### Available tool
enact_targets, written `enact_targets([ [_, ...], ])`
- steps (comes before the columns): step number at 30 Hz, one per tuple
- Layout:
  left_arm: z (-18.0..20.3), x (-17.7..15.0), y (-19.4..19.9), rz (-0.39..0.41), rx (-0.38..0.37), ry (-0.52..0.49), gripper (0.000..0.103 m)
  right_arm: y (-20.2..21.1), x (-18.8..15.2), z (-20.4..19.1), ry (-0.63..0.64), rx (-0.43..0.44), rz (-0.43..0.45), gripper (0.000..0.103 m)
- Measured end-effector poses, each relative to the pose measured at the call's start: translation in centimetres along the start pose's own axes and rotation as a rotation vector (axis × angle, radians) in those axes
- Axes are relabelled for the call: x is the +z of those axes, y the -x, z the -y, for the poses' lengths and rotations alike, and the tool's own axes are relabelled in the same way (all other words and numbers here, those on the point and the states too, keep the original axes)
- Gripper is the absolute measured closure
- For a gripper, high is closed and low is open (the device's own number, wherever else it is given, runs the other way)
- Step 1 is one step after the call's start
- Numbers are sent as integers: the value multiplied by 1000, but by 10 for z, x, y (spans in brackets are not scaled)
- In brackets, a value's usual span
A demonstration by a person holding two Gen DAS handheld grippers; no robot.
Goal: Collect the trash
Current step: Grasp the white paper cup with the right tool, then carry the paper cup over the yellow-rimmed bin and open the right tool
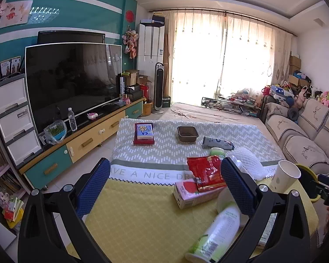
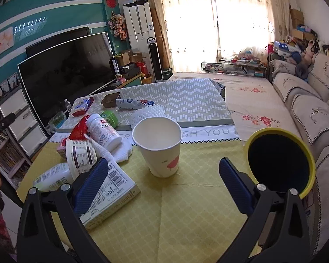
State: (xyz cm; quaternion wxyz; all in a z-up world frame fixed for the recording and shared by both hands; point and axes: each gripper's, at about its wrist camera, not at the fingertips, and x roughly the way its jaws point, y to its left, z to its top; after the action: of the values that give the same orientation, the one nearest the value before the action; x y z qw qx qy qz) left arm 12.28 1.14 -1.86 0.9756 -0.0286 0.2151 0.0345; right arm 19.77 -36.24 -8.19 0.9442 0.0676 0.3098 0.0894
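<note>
Two grippers are under inspection, both spread wide and holding nothing. We note the table (image 2: 186,208) first, under a yellow and chevron cloth, with the yellow-rimmed bin (image 2: 280,162) at its right edge. The trash lies across the near half: flat carton (image 2: 118,188), foam net (image 2: 147,114), paper cup (image 2: 160,146), red packet (image 1: 208,173), pill bottle (image 2: 103,131). The cup stands upright, mouth up, dead ahead of the right gripper (image 2: 162,186) and centred between its fingers. The left gripper (image 1: 164,184) sits well to the cup's left. We judge the right hand nearer, with the bin just beside it.
</note>
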Motion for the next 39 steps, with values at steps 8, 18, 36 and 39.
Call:
enact_targets([
  [8,0,30,-94,-3,1,-16,4,-29,46,9,21,-27,-56,8],
  [18,-1,39,-193,-29,38,-7,4,-92,45,5,70,-35,-290,47],
  [36,4,11,-192,-21,2,-22,4,-56,56,40,-77,-60,-145,97],
  [39,3,11,-190,-20,-4,-18,4,-28,57,75,-160,-157,-61,96],
])
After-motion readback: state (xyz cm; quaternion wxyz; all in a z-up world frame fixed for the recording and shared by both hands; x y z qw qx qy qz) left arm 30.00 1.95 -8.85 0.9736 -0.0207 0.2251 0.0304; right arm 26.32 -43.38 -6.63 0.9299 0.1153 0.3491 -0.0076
